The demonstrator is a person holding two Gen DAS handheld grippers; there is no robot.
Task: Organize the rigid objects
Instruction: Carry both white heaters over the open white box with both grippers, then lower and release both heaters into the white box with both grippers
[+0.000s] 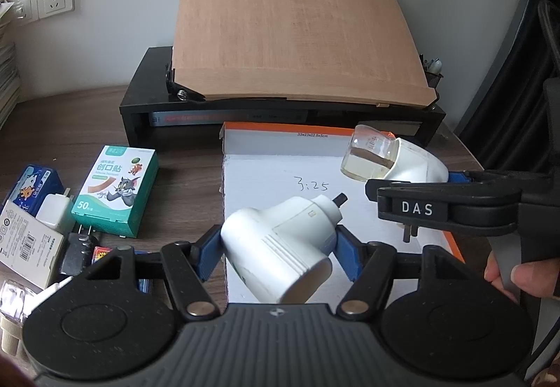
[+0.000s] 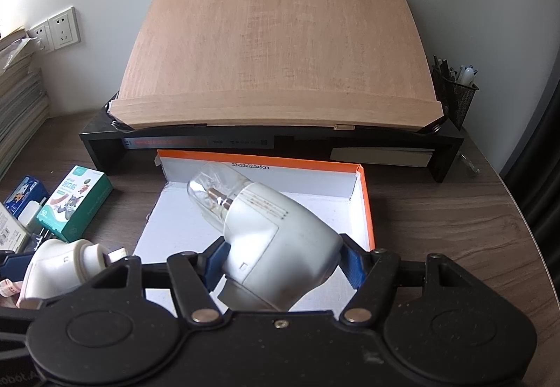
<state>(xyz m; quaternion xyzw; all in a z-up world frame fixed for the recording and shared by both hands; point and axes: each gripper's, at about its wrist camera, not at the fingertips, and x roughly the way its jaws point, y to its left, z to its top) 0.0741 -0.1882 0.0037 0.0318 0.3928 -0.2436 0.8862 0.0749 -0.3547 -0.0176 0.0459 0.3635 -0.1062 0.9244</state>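
Observation:
My left gripper [image 1: 276,247] is shut on a white plug-in vaporizer body [image 1: 280,240] with a short dark tip, its blue pads [image 1: 206,257] pressing both sides. It hangs over the near edge of a shallow white cardboard box with an orange rim [image 1: 280,173]. My right gripper [image 2: 283,264] is shut on a second white vaporizer [image 2: 280,243] that carries a clear glass bottle [image 2: 210,194], tilted over the same box [image 2: 364,198]. In the left wrist view that bottle [image 1: 371,156] holds pale liquid. The left-held vaporizer body [image 2: 59,268] shows at lower left of the right wrist view.
A green plaster box [image 1: 115,191], a blue box [image 1: 31,187], a white charger [image 1: 54,212] and small packs lie left of the cardboard box. Behind stands a black monitor riser [image 1: 147,100] with a wooden board [image 1: 294,37]. A mesh pen holder [image 2: 455,96] sits at right. A hand [image 1: 518,278] grips the right tool.

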